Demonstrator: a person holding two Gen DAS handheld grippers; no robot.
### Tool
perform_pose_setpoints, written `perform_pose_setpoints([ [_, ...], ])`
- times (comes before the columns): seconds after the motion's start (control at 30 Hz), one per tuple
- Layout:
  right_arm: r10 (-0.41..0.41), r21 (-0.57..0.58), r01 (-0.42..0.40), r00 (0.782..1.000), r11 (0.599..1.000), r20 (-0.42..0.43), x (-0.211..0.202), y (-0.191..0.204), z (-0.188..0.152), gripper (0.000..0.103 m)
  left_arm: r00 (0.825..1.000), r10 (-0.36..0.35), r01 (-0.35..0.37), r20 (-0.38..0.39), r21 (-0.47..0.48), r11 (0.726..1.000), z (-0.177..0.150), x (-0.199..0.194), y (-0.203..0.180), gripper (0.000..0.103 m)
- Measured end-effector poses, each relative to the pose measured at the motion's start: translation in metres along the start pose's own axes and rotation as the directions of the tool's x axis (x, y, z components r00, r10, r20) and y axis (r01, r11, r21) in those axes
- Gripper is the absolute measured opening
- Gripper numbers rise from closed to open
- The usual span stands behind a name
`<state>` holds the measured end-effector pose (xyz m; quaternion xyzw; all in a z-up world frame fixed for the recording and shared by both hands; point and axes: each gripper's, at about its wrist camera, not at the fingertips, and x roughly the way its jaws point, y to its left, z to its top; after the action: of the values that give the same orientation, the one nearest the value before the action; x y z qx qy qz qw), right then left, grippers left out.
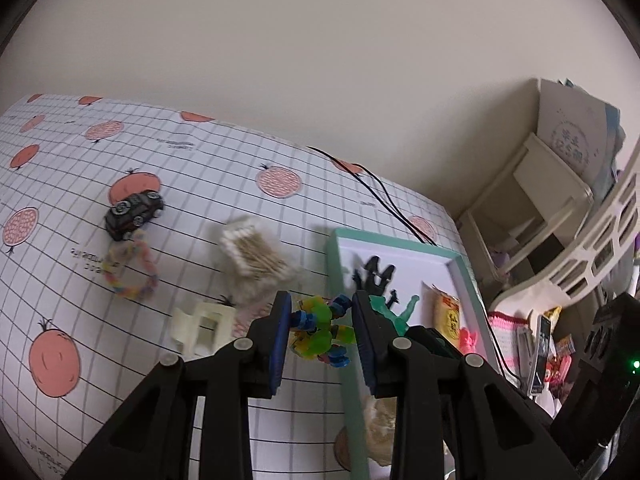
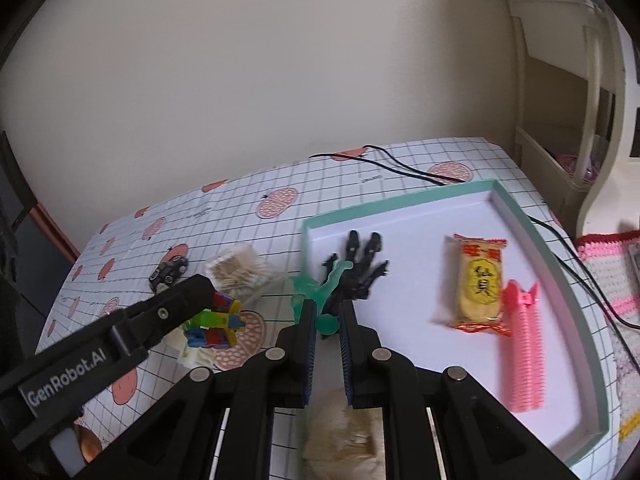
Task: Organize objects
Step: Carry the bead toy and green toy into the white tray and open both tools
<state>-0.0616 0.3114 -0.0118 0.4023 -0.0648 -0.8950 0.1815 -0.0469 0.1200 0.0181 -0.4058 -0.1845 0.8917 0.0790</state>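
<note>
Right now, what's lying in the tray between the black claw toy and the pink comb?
A yellow snack packet lies between the black claw toy and the pink comb, clearest in the right wrist view.

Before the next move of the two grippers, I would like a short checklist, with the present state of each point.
1. Left gripper holds the colourful block toy: ok, toy sits between both pads, lifted.
2. Right gripper holds the green figure: cannot tell, its fingers flank the base, contact unclear.
3. Free floor in the tray for the block toy: ok, white area lies bare between the black figure and the snack packet.
4. The grippers keep apart: ok, a gap shows in the right wrist view.
5. Cable away from the path: ok, it runs behind the tray.
</note>
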Motion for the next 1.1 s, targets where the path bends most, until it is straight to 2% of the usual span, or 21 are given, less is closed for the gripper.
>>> perform_pose_setpoints([
  [0.57, -0.076, 0.062, 0.077, 0.997, 0.995, -0.030, -0.010, -0.060, -0.004, 0.013, 0.996, -0.039, 0.045, -0.076, 0.088, 0.995, -0.023, 0.023, -0.057, 0.032],
  [1.1, -0.107, 0.050, 0.113, 0.988, 0.992, -0.112, 0.003, -0.070, -0.016, 0.013, 0.984, -0.052, 0.070, -0.171, 0.103, 0.992, -0.040, 0.045, -0.075, 0.033],
])
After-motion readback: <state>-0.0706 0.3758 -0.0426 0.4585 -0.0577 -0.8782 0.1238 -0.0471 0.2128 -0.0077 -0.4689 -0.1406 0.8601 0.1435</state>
